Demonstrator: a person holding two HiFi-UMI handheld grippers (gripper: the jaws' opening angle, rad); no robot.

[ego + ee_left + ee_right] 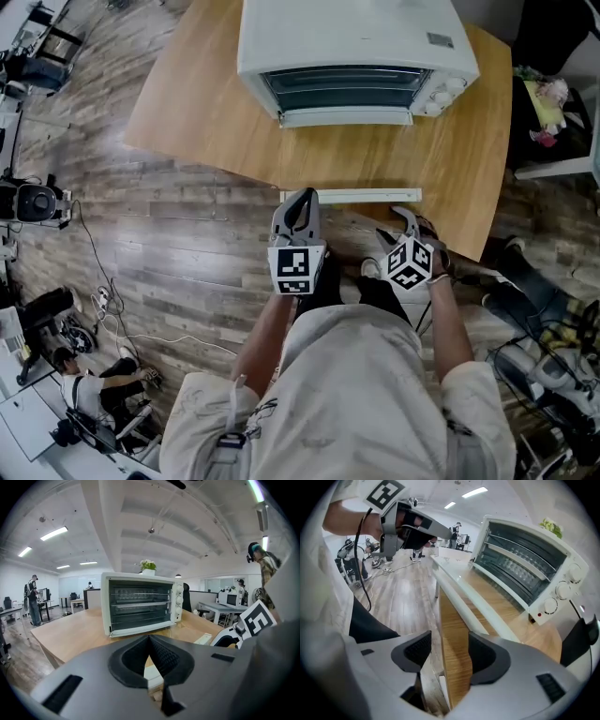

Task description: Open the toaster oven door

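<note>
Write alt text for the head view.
A white toaster oven, door shut, sits on a wooden table. Below, a person holds the left gripper and right gripper at the table's near edge, well short of the oven.

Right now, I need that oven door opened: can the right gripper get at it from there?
Probably yes. The right gripper hovers at the near edge of the table, fingers open; the closed door faces it across bare wood, with only a flat white strip lying between.
</note>
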